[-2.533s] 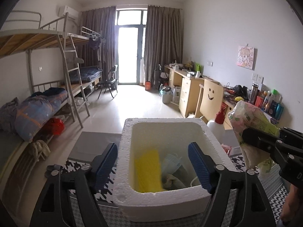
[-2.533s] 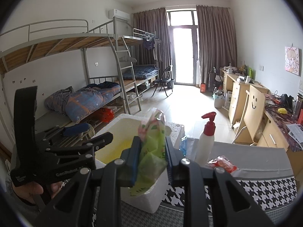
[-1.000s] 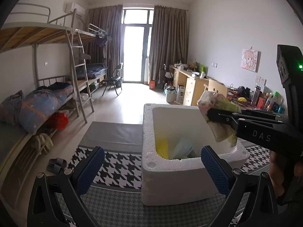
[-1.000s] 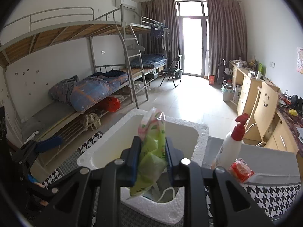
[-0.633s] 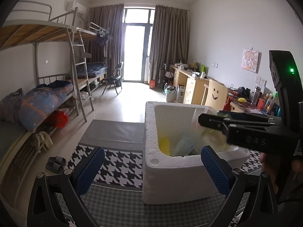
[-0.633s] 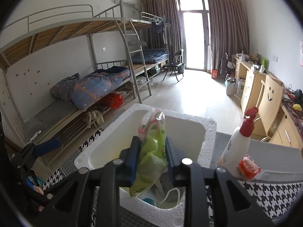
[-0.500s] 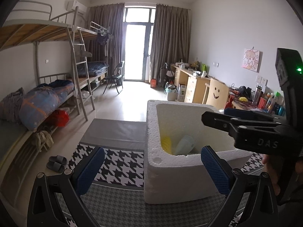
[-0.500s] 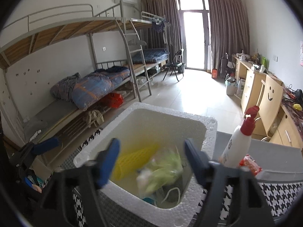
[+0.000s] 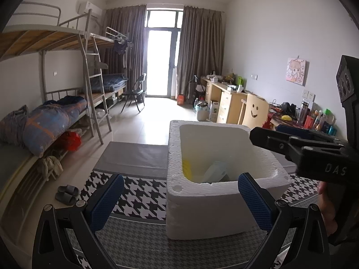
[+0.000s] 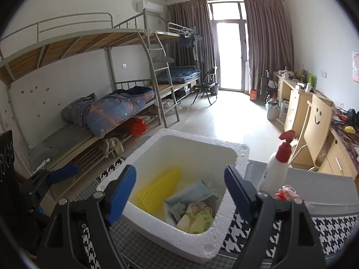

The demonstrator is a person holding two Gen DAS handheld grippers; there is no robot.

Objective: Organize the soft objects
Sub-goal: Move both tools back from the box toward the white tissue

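A white foam box stands on the houndstooth cloth. Inside lie a green printed bag, a pale blue packet and a yellow ribbed piece. My right gripper hovers over the box's near side, its jaws opening wide with nothing between them; the green bag lies below. The left wrist view shows the same box from its left side, with my right gripper over the right rim. My left gripper stands open and empty in front of the box.
A white pump bottle with a red head and a red packet sit right of the box on a grey mat. Bunk beds line the left wall, desks the right. Slippers lie on the floor.
My right gripper's jaws have spread apart and the green bag has dropped from them into the foam box. My left gripper has stayed put and open.
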